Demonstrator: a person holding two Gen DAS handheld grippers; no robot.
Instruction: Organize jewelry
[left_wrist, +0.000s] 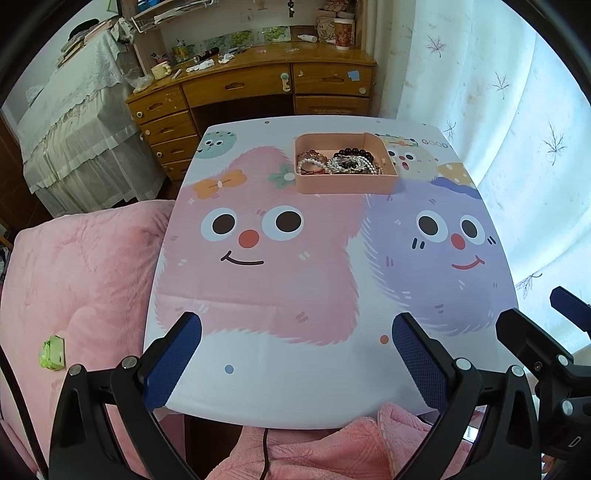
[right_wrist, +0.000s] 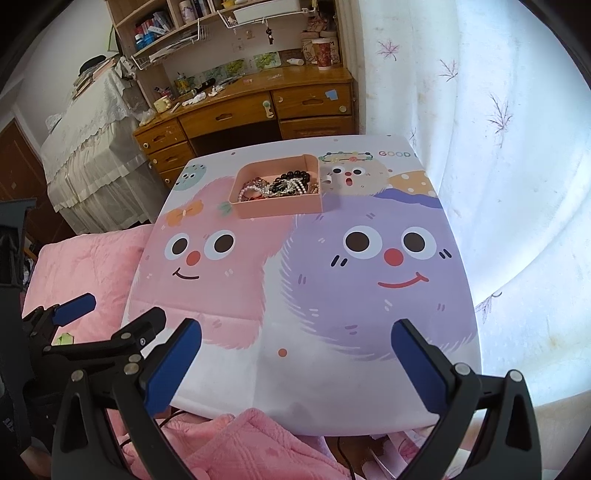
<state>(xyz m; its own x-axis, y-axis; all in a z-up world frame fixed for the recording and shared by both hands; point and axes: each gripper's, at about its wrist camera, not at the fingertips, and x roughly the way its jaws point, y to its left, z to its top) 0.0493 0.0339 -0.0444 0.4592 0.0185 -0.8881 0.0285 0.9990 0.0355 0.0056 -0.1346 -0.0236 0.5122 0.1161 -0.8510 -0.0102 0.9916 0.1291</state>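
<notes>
A pink open box (left_wrist: 345, 184) stands at the far middle of the cartoon-print table (left_wrist: 295, 376). It holds a tangle of jewelry (left_wrist: 338, 162): pearl strands, dark bead bracelets, silver chains. In the right wrist view the box (right_wrist: 280, 207) and jewelry (right_wrist: 280, 186) sit far left of centre. My left gripper (left_wrist: 296, 328) is open and empty above the table's near edge. My right gripper (right_wrist: 296, 334) is also open and empty at the near edge. Each gripper shows at the side of the other's view.
A pink quilt (left_wrist: 74, 280) covers the bed left of the table. A green packet (left_wrist: 52, 352) lies on it. A wooden desk (left_wrist: 258, 85) with clutter stands beyond. A white curtain (left_wrist: 517, 129) hangs on the right. A pink cloth (right_wrist: 251, 443) lies below the near edge.
</notes>
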